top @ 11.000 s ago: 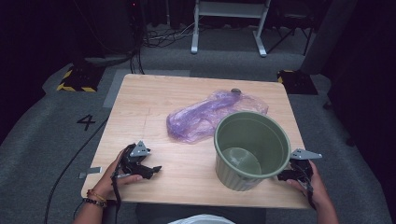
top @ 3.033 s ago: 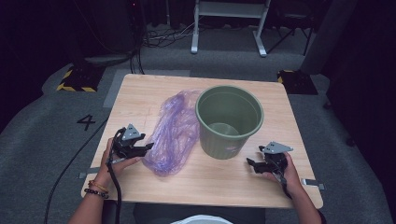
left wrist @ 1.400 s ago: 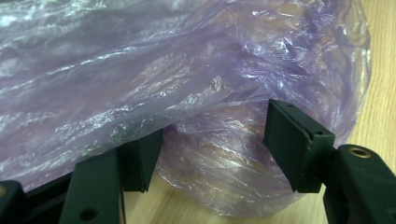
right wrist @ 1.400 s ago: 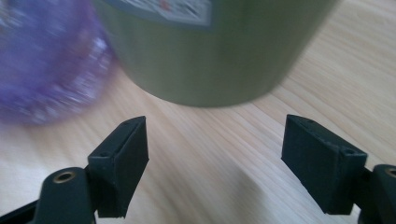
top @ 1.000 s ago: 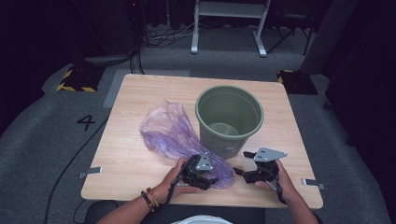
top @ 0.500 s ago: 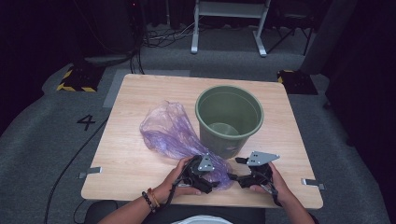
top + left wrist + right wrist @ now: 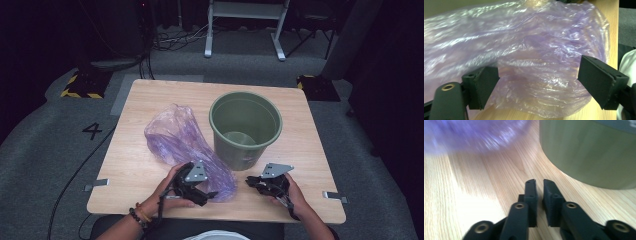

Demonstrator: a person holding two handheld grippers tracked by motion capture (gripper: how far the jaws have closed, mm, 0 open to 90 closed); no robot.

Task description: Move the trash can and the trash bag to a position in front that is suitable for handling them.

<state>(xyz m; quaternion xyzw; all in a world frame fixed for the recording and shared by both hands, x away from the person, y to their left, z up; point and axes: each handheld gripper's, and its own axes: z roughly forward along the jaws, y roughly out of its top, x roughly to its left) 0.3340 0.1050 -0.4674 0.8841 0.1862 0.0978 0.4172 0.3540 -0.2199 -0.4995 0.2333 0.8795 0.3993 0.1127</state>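
Purple plastic bag (image 7: 186,145) lies crumpled on the wooden table (image 7: 150,95), centre-left of the high view, stretching from mid-table down to the near edge. Its lower end touches or sits just beside the green bucket (image 7: 246,127), which stands upright at centre-right w/ nothing visible inside but its own bottom.

L gripper (image 7: 200,192), bottom centre of the high view, sits at the bag's near end. Its jaws have just been opening and now stand spread wide; in the left gripper view the bag (image 7: 529,57) bulges between and behind the two black pads (image 7: 482,85), but the pads don't press on it, so no grip.

R gripper (image 7: 254,183), lower right of centre, is just off the bag's tip and in front of the bucket base. Its jaws have just been closing and are now pressed nearly together w/ nothing between them; the right gripper view shows bare wood under the tips, bucket wall (image 7: 589,152) upper right, blurred purple film (image 7: 474,135) upper left.

Progress, as a judgement: work looks like lining the bucket w/ the bag. Bag & bucket are side by side near the person, but the bag isn't opened, isn't over the rim and isn't held by either tool. Left: get a pinch on the bag's mouth, spread it, drop it into the bucket, fold the edge over the rim. Early stage, most still to do.
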